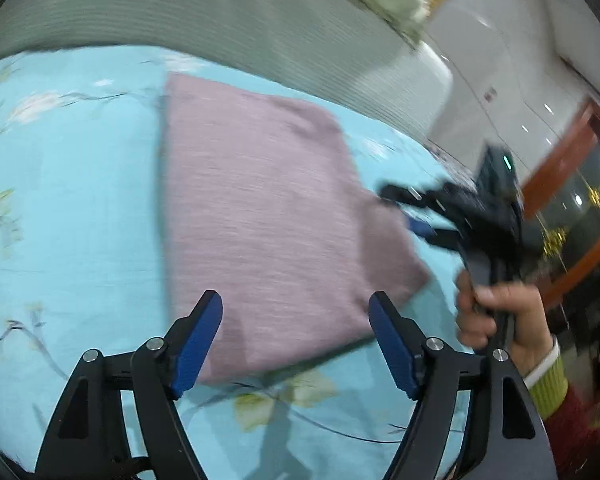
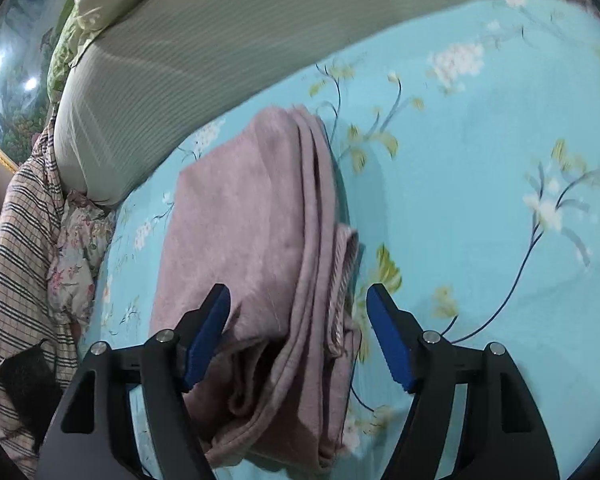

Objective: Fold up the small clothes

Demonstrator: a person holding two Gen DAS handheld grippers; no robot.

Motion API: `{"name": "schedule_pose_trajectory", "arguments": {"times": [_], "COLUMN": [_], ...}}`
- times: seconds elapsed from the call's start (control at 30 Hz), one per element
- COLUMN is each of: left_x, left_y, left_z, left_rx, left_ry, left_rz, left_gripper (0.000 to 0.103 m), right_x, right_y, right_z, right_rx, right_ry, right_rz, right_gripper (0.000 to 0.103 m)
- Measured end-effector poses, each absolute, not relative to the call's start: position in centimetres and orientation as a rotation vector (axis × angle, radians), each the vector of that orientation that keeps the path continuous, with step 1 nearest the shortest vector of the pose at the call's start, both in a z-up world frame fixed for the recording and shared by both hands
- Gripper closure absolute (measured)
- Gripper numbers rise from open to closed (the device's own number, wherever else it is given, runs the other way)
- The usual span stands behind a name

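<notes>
Blue-padded fingers of the left gripper (image 1: 296, 336) and the right gripper (image 2: 298, 330) both stand spread wide, holding nothing, just above the folded mauve garment (image 2: 252, 248), which lies flat on the turquoise floral bedsheet (image 2: 480, 160) beside a grey ribbed mattress (image 2: 188, 60).

No readable text, label, brand or number in either view — only a small reddish mark on the pale wall panel (image 1: 489, 95) (too blurred to read).
</notes>
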State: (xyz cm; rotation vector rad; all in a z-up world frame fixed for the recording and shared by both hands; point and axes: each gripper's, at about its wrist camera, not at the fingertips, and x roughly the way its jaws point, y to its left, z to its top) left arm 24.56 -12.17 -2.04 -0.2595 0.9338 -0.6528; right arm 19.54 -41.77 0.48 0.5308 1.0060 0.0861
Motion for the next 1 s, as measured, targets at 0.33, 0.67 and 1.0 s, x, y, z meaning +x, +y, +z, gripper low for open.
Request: {"name": "schedule_pose_trajectory", "arguments": {"times": [0.33,0.67,1.0], "left_x": [31.1,34.9,27.9], "left_y": [-12.1,-13.0,-4.1], "left_z": [-6.3,-8.7,-1.9], "left_rx": [-0.354,-0.466,-0.456], "left_ry": [1.104,1.121,0.941], "left_rz": [-0.598,-0.700,-0.652], "left_gripper": [0.026,0.064,0.069], "right_x": [22.1,23.2,22.2], "right_y": [-43.2,-40.1,-29.2], "right_z": [-2.1,-2.2,0.0], "right_rx": [0.635,0.595,0.526], "right_ry": [1.049,1.062,1.010], "right_rz": [0.190,0.240,0.468], "right_gripper": [0.029,0.068,0.070]}}
